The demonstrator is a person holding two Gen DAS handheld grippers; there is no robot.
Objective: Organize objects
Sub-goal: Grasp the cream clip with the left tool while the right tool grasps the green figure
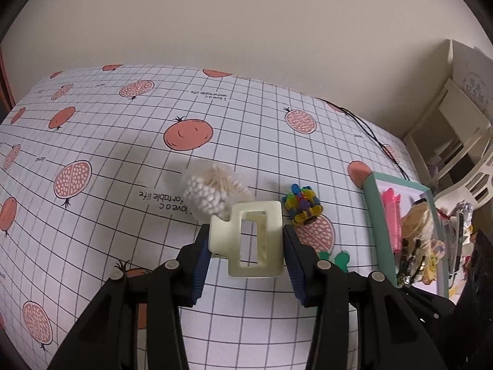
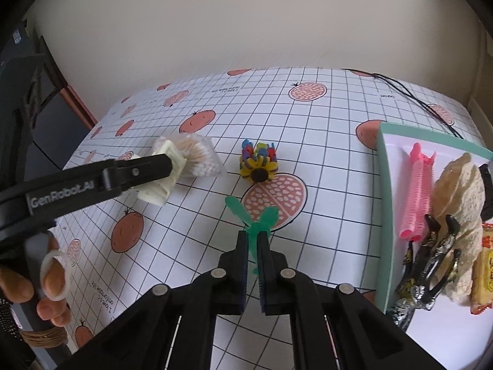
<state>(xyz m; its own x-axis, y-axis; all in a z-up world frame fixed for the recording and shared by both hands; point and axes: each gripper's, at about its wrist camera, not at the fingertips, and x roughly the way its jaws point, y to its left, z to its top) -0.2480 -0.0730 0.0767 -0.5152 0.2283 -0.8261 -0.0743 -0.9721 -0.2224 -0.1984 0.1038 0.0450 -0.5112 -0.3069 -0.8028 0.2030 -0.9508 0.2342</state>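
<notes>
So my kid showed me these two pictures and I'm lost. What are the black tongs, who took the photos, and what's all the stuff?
No machine: a person holds a two-fingered tool in each hand, with a camera on each looking along the fingers. The left tool is clamped on a cream hair claw; the right tool pinches a green plastic clip. On the tablecloth lie a bag of cotton swabs and a small colourful toy. The tray on the right already holds a pink hair roller and other accessories.
</notes>
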